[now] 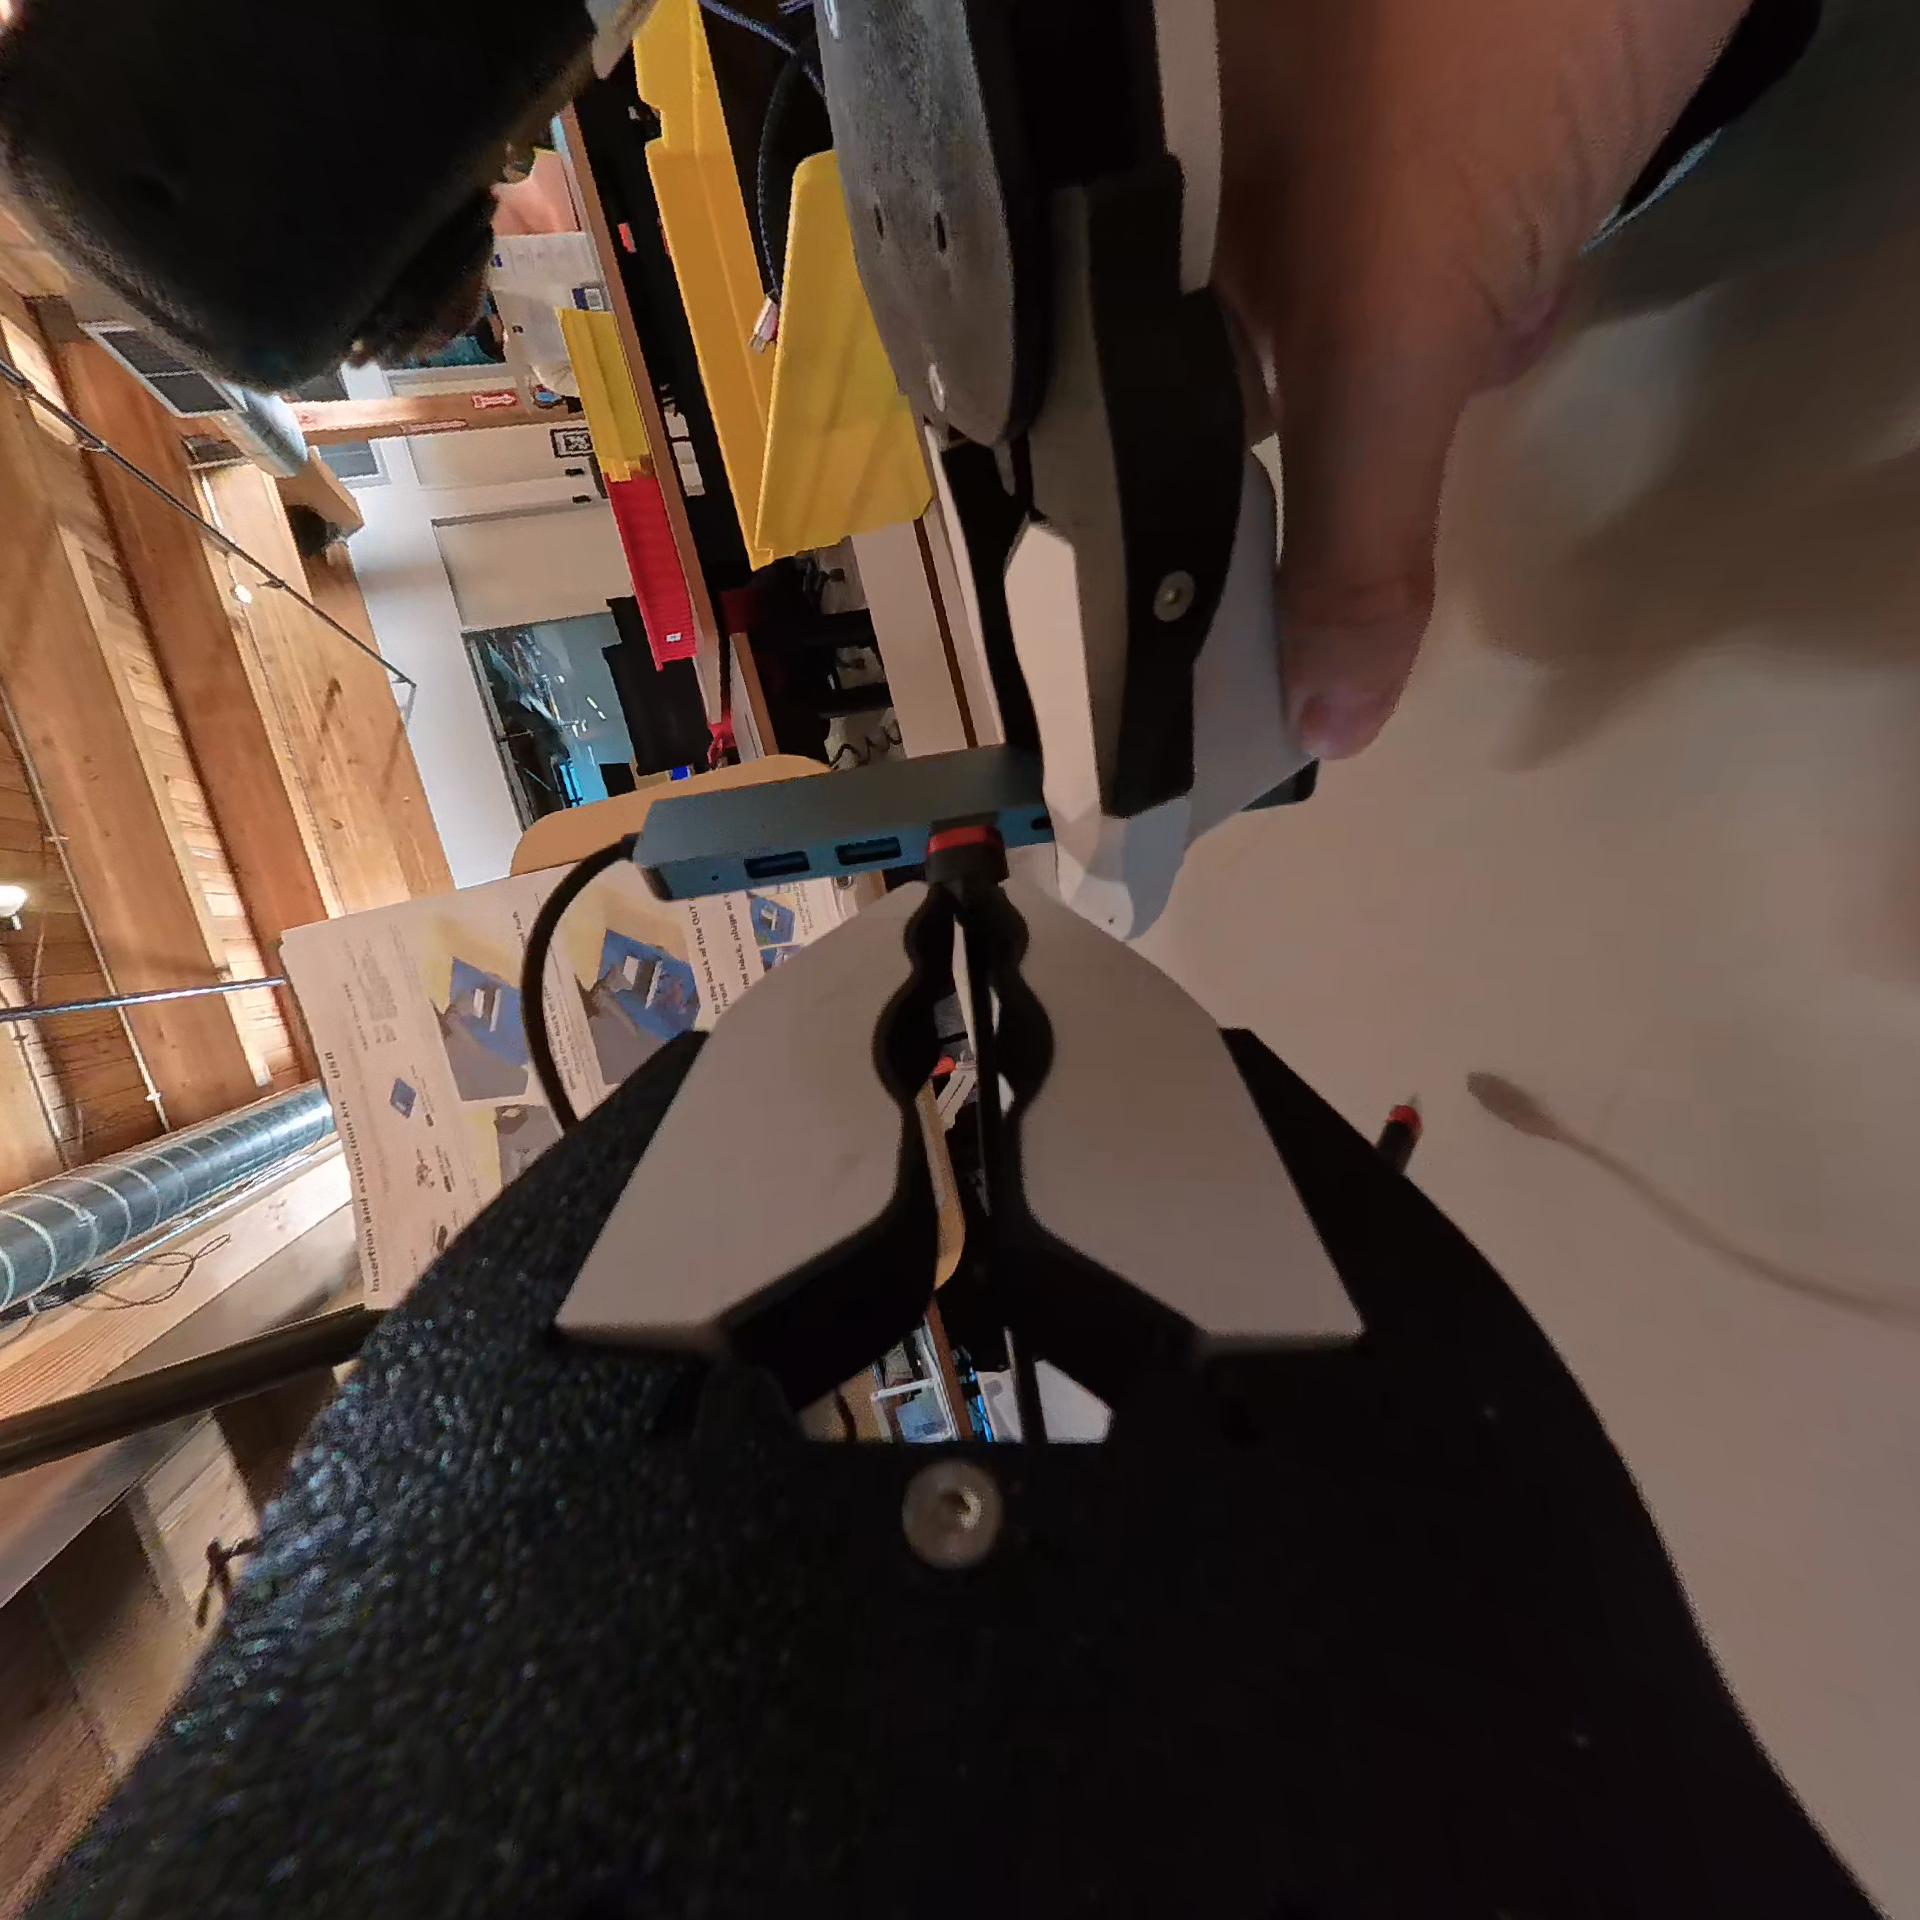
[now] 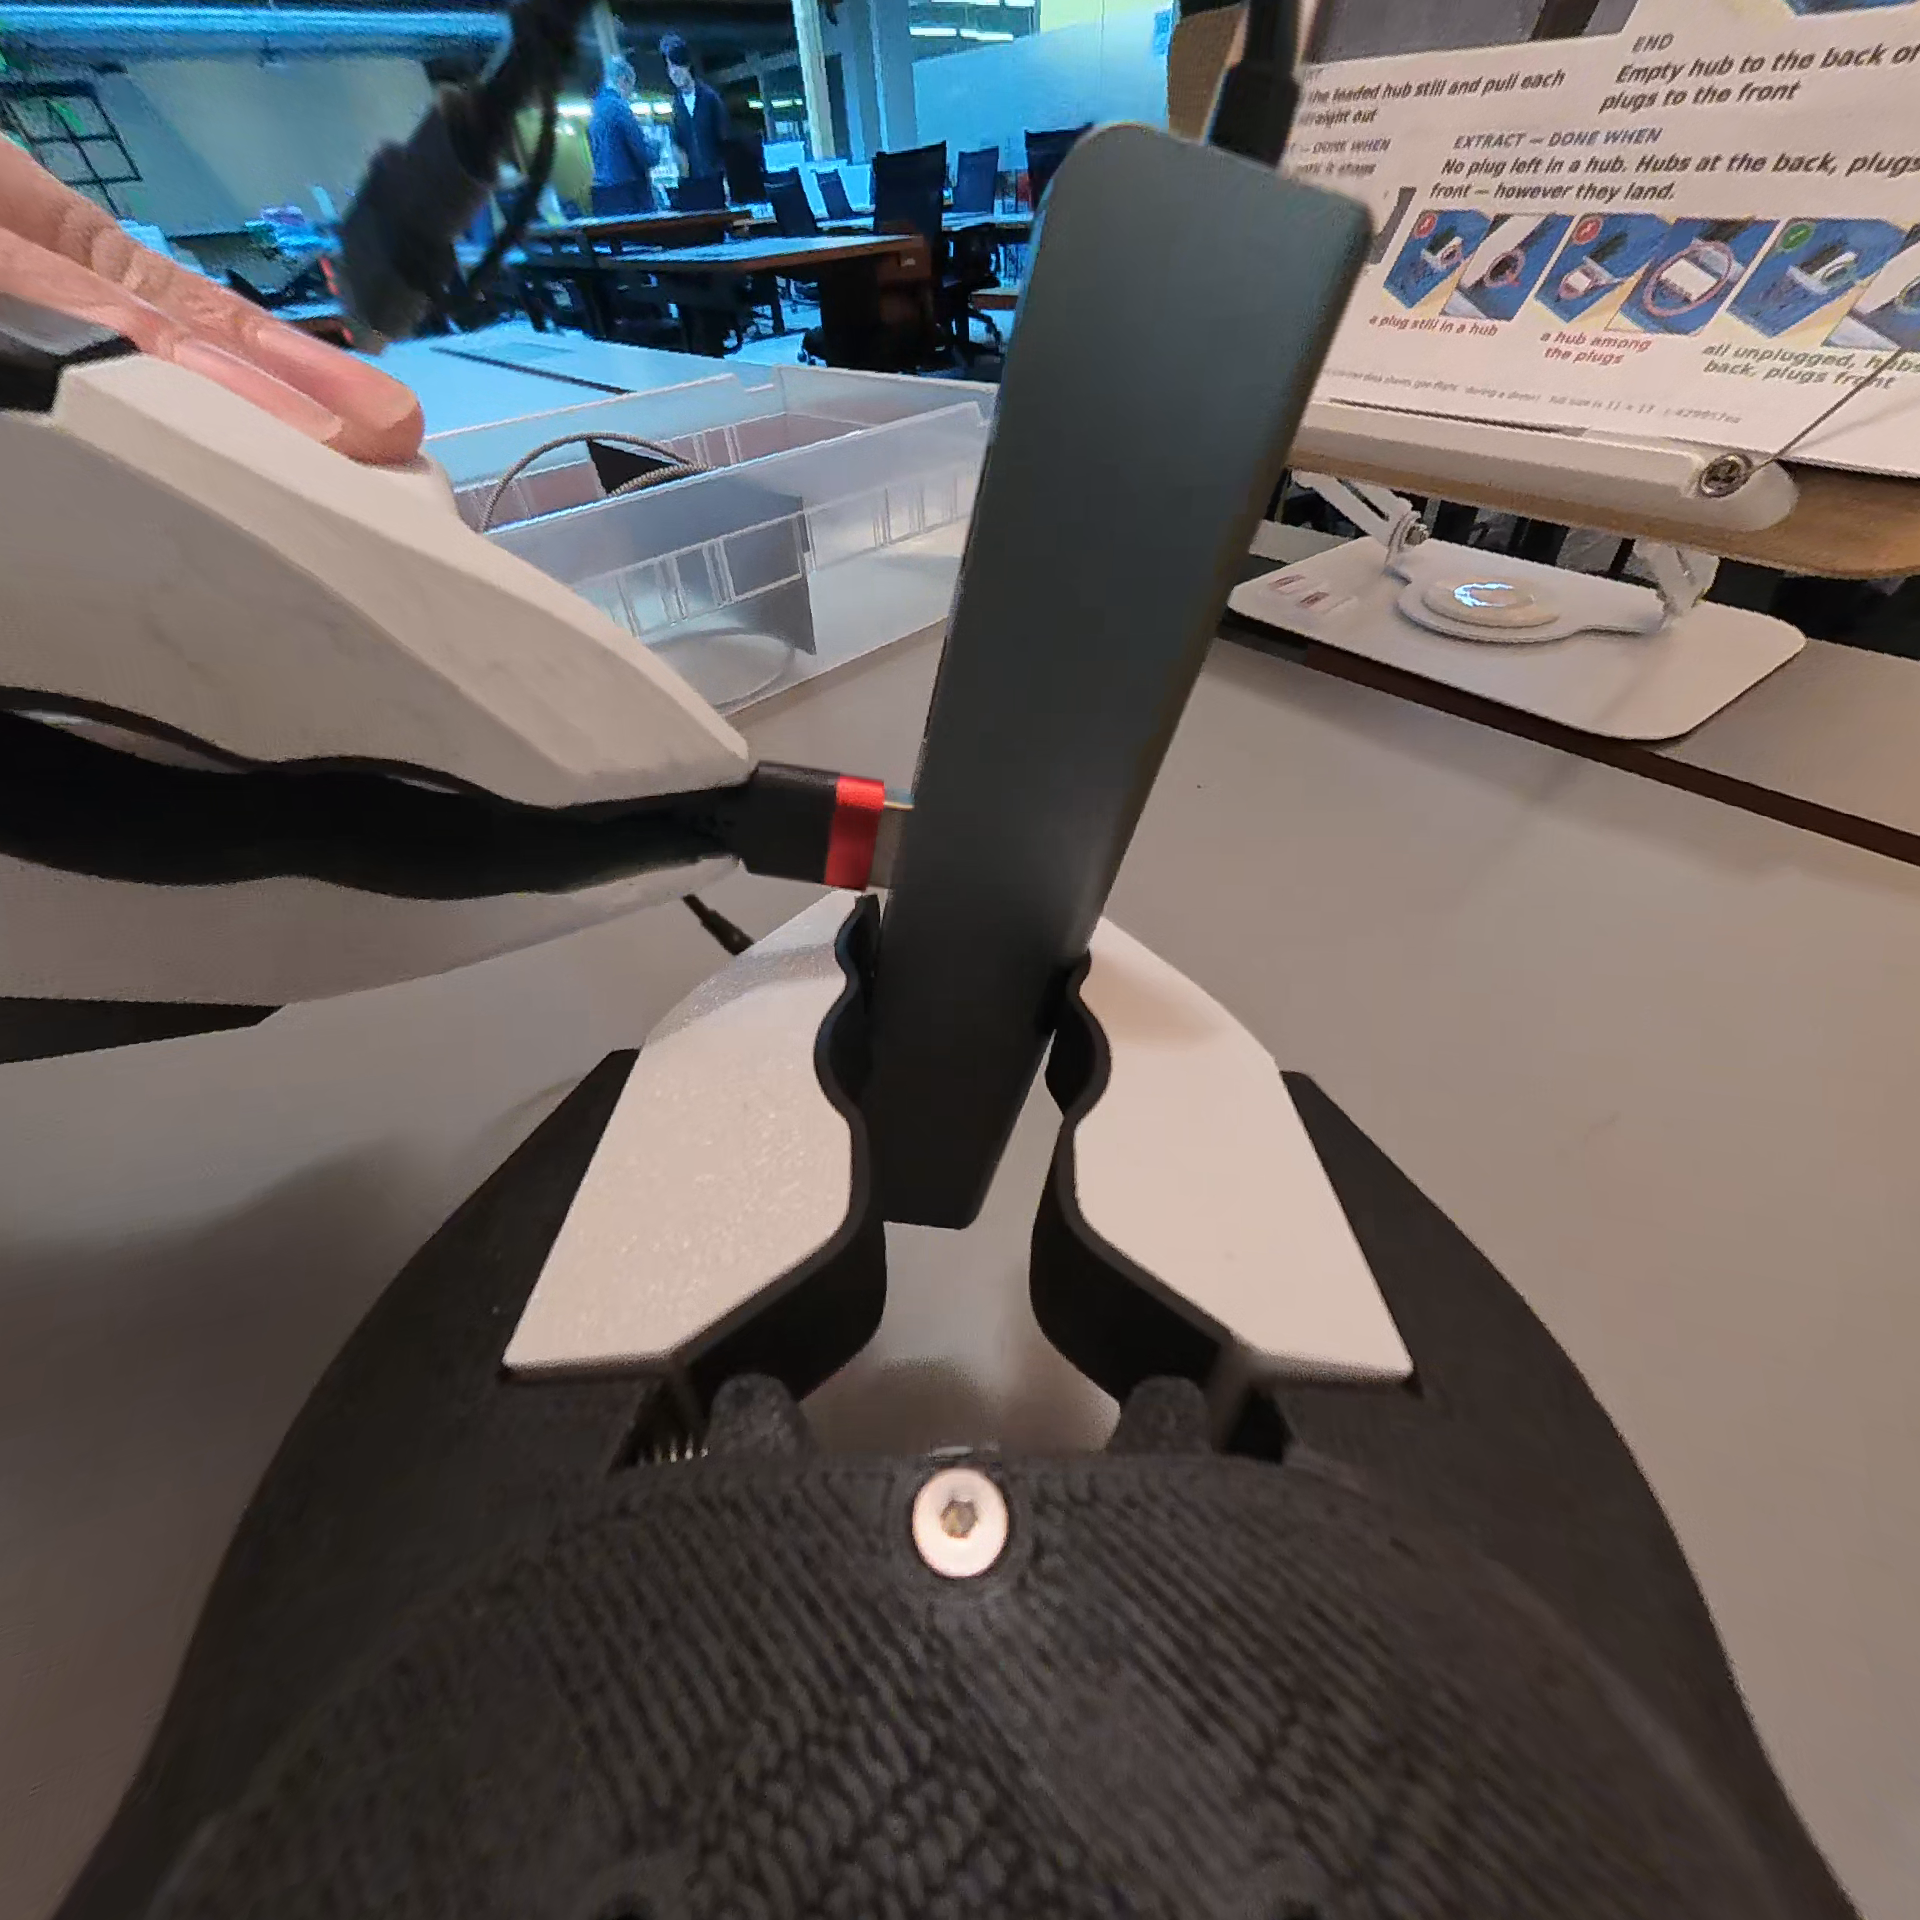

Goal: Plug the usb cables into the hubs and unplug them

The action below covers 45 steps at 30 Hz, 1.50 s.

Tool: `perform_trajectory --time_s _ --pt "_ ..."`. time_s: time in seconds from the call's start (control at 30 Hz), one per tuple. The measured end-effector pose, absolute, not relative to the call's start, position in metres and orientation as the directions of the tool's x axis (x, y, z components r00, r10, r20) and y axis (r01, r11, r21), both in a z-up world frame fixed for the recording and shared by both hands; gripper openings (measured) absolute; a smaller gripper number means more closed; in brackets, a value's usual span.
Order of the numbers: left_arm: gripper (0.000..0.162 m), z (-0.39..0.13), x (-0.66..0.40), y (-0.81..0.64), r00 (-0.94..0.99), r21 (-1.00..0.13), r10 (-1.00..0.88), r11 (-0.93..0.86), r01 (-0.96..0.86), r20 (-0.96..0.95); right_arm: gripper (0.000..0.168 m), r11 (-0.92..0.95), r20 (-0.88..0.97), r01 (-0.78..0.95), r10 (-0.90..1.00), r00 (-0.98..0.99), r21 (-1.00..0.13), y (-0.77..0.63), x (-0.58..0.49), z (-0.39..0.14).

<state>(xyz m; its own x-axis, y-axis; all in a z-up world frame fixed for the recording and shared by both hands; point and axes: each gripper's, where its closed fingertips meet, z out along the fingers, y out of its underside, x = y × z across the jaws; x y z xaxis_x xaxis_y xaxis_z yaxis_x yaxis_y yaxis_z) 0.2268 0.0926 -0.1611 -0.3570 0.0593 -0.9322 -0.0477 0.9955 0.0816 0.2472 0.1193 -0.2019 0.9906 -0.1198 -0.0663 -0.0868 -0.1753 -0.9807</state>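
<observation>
One grey hub (image 2: 1101, 665), upright above the worktop (image 2: 1455, 1039), pinched at its lower end by the right tool (image 2: 961, 1049). One red-banded black plug (image 2: 821, 831) seated in the hub's left edge, clamped by the left tool (image 1: 961, 914). Two blue ports (image 1: 821, 860) vacant beside that plug. One clear bin (image 2: 748, 520) behind the hub, holding one coiled braided cable (image 2: 582, 457).

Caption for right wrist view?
Right gripper clamps slim dark-grey hub upright; left gripper holds red-banded black plug against it.
</observation>
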Motion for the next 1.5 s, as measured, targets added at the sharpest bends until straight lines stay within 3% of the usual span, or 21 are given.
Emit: perform_trajectory --time_s 0.13,0.17,0.23,0.43,0.57,0.73,0.83,0.97,1.1,1.27,1.37,1.43,1.5 --pt "0.005 -0.166 0.224 0.069 -0.373 0.040 0.060 0.997 0.063 -0.926 0.033 -0.190 -0.045 -0.061 -0.090 0.995 -0.980 0.122 0.241 -0.203" --pt "0.005 -0.168 0.222 0.063 -0.368 0.066 0.091 0.995 0.081 -0.925 0.035 -0.199 0.040 0.022 -0.086 0.996 -0.980 0.122 0.238 -0.203" --pt "0.005 -0.157 0.221 0.066 -0.279 0.125 0.136 0.991 0.056 -0.951 0.031 -0.104 -0.043 -0.059 -0.146 0.988 -0.993 0.117 0.245 -0.188" --pt "0.005 -0.162 0.215 0.098 -0.350 -0.180 -0.191 0.982 -0.065 -0.917 0.030 -0.169 -0.047 -0.068 -0.126 0.991 -0.983 0.124 0.243 -0.200" --pt "0.027 -0.182 0.205 0.103 -0.405 -0.452 -0.474 0.878 -0.154 -0.782 0.030 -0.218 0.032 -0.018 -0.224 0.974 -0.976 0.122 0.256 -0.204" --pt "0.053 -0.178 0.196 0.117 -0.389 -0.825 -0.870 0.443 -0.350 -0.302 0.030 -0.265 0.229 0.139 -0.349 0.909 -0.954 0.110 0.278 -0.198" --pt "0.054 -0.144 0.187 0.124 -0.354 -0.938 -0.935 0.120 -0.326 0.003 0.030 -0.278 0.359 0.260 -0.413 0.837 -0.925 0.104 0.283 -0.185" --pt "0.062 -0.107 0.176 0.134 -0.322 -0.961 -0.935 -0.060 -0.269 0.149 0.030 -0.350 0.559 0.441 -0.424 0.713 -0.826 0.104 0.278 -0.175" --pt "0.066 -0.099 0.174 0.126 -0.321 -0.956 -0.934 -0.062 -0.286 0.157 0.030 -0.413 0.660 0.519 -0.380 0.648 -0.748 0.110 0.267 -0.178" --pt "0.070 -0.125 0.189 0.114 -0.304 -0.909 -0.944 0.011 -0.416 0.128 0.030 -0.418 0.700 0.566 -0.345 0.625 -0.711 0.116 0.255 -0.176" --pt "0.044 -0.131 0.200 0.111 -0.315 -0.896 -0.938 0.013 -0.443 0.142 0.030 -0.382 0.689 0.577 -0.315 0.653 -0.722 0.120 0.246 -0.178" --pt "0.011 -0.133 0.204 0.108 -0.347 -0.886 -0.917 -0.014 -0.463 0.196 0.030 -0.348 0.658 0.563 -0.304 0.689 -0.750 0.122 0.242 -0.178" --pt "0.010 -0.134 0.207 0.109 -0.344 -0.865 -0.890 -0.100 -0.491 0.298 0.030 -0.300 0.608 0.532 -0.300 0.735 -0.792 0.121 0.243 -0.178"
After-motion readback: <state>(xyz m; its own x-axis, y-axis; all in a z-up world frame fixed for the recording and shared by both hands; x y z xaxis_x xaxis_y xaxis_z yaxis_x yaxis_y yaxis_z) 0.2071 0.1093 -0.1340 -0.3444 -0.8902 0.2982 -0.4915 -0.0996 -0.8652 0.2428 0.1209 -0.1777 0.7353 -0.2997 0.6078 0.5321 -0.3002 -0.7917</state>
